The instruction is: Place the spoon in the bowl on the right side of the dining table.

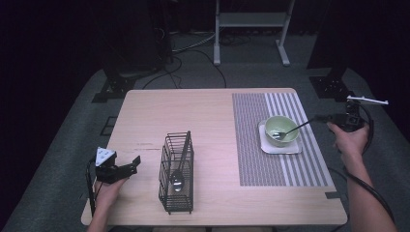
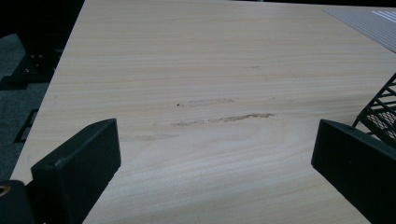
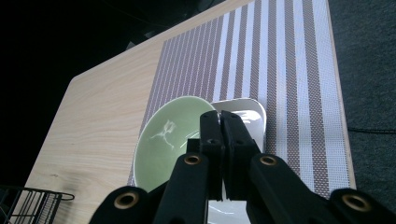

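Observation:
A pale green bowl point(image 1: 285, 124) point(image 3: 159, 149) stands on a small white square plate point(image 1: 290, 149) point(image 3: 250, 108) on the striped placemat point(image 1: 256, 159) point(image 3: 289, 70). A spoon point(image 1: 290, 130) rests with its head in the bowl; its dark handle runs right into my right gripper point(image 1: 320, 118) point(image 3: 219, 116), which is shut on it off the table's right edge. A black wire basket point(image 1: 176, 171) point(image 2: 380, 109) holds another spoon point(image 1: 177, 180) near the front middle. My left gripper point(image 1: 128, 166) point(image 2: 215, 140) hovers open over bare wood left of the basket.
The wooden table point(image 1: 193, 116) point(image 2: 210, 56) has scuff marks point(image 2: 219, 119) ahead of the left jaws. The basket's corner point(image 3: 28, 205) appears at the lower left of the right gripper view. Dark stands and a white frame point(image 1: 251, 29) occupy the floor behind.

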